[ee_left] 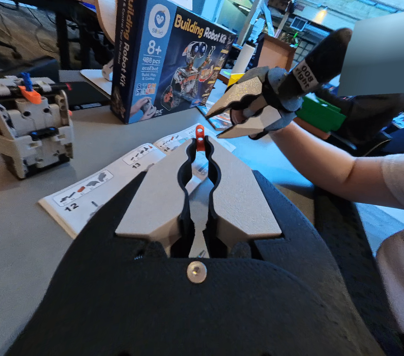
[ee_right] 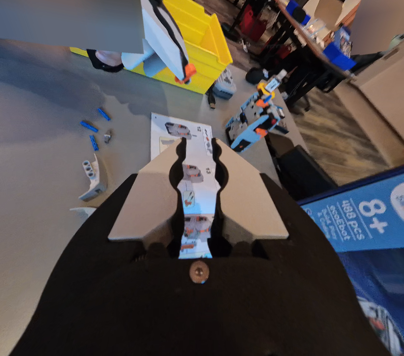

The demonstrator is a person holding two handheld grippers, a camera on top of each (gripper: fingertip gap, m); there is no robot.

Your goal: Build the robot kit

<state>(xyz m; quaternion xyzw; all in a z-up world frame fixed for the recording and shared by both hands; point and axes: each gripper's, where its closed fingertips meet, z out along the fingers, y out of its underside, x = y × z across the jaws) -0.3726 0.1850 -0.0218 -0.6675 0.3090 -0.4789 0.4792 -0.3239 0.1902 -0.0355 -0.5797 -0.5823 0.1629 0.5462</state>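
Left arm: your left gripper (ee_left: 200,140) is held above the table (ee_left: 91,140), pointing toward 12 o'clock over the open booklet (ee_left: 105,188)
Left tongs: nearly closed, pinching an orange piece (ee_left: 199,137) at the very tips
Orange piece: small, upright, with two round holes; the top half stands clear above the fingertips
Right arm: your forearm (ee_left: 317,166) comes in from 3 o'clock; the right gripper (ee_right: 198,140) is lifted off the table, tips toward the booklet (ee_right: 196,172)
Right tongs: parted a little, nothing between them; booklet pages show through the gap
Around left: toy box (ee_left: 170,54) stands at 12 o'clock, a grey half-built model (ee_left: 35,124) sits at 9 o'clock
Around right: three blue pins (ee_right: 94,126) and a grey curved part (ee_right: 94,179) lie at 9 to 10 o'clock, a yellow bin (ee_right: 196,39) at 12, the model (ee_right: 255,120) at 1 to 2 o'clock
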